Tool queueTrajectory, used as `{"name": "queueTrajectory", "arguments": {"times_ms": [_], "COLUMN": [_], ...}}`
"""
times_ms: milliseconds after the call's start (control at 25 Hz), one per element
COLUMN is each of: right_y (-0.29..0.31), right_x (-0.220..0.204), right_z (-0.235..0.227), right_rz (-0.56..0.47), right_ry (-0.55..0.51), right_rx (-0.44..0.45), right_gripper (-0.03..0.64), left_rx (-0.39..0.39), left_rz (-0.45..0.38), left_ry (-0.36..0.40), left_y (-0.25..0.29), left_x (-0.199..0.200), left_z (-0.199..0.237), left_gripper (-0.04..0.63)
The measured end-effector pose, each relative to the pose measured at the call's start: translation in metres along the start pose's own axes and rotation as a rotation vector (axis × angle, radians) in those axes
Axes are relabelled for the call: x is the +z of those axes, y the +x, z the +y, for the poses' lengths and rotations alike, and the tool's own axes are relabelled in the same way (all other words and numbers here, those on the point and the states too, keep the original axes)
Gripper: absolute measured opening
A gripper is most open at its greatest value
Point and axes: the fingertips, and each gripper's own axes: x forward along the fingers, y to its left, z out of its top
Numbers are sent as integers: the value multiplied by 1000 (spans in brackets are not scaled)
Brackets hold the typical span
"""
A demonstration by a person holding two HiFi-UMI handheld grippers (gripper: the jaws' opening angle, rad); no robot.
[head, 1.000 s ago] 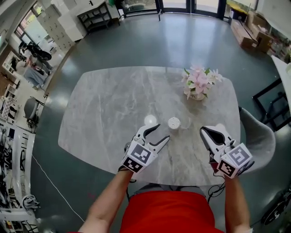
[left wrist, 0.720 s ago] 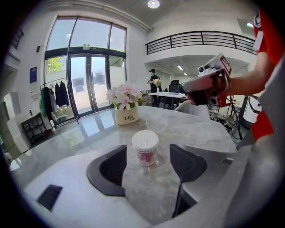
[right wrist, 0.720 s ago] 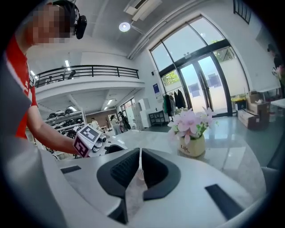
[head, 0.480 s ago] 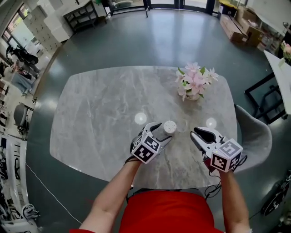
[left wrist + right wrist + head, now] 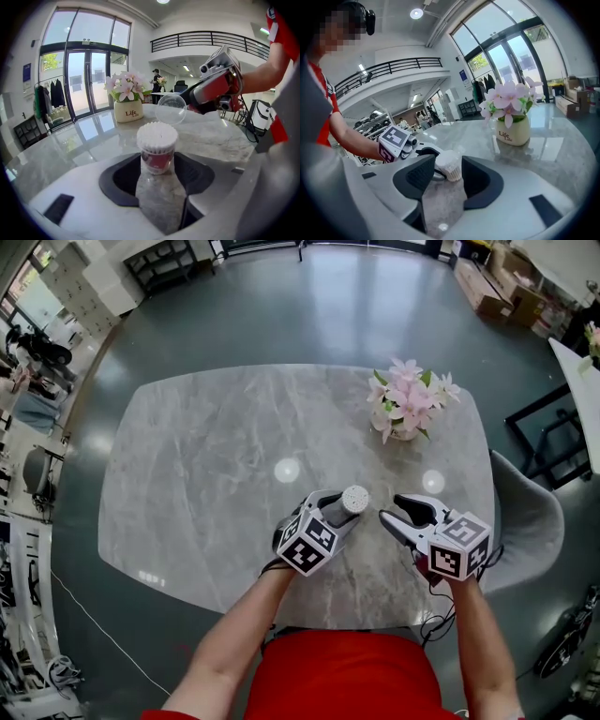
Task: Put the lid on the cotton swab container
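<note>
Reaching out from a red-shirted person [image 5: 342, 676] over the near edge of the grey marble table [image 5: 206, 465], two bare forearms carry the grippers side by side, right of that edge's middle. The left gripper [image 5: 342, 510] points away toward the far right corner, and its jaws are closing with the cotton swab container [image 5: 355, 496] standing upright between their tips. In the left gripper view the dark pads sit against both sides of its red-labelled lower half, while the white swab heads pack its uncovered top. The right gripper [image 5: 391, 507] lies just beside it on the right, tips turned toward the container but apart from it. Its jaws are opening and already stand wide, with nothing between the pads; through the gap its own view shows only the container and the left gripper's marker cube beyond. A clear round lid [image 5: 171, 108] shows in the left gripper view just past the container, in front of the right gripper's tips; whether it touches either cannot be told. Farther back, near the far right corner, stands a cream pot of pink flowers [image 5: 406, 434]. A grey chair [image 5: 530, 521] sits off the right edge, and dark glossy floor [image 5: 309, 315] spreads beyond the far edge.
</note>
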Motion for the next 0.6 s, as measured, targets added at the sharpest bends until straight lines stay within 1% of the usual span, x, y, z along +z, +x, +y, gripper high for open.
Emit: {"name": "queueTrajectory", "arguments": {"times_ms": [240, 480, 520, 600], "right_y": [16, 47, 51, 60], "right_x": [14, 15, 14, 14], "right_z": [14, 34, 37, 42], "right_rz": [10, 88, 103, 132], "right_ry": [-59, -85, -85, -84], "right_rx": [46, 113, 124, 144], "right_gripper": [204, 201, 190, 140], "left_rx": [-9, -18, -20, -24], "left_rz": [-7, -14, -15, -16], "left_ry": [23, 23, 23, 23], "left_y": [3, 5, 5, 6], "left_x": [-1, 0, 0, 1], "left_z": [1, 0, 0, -1], "left_gripper": [255, 255, 255, 255]}}
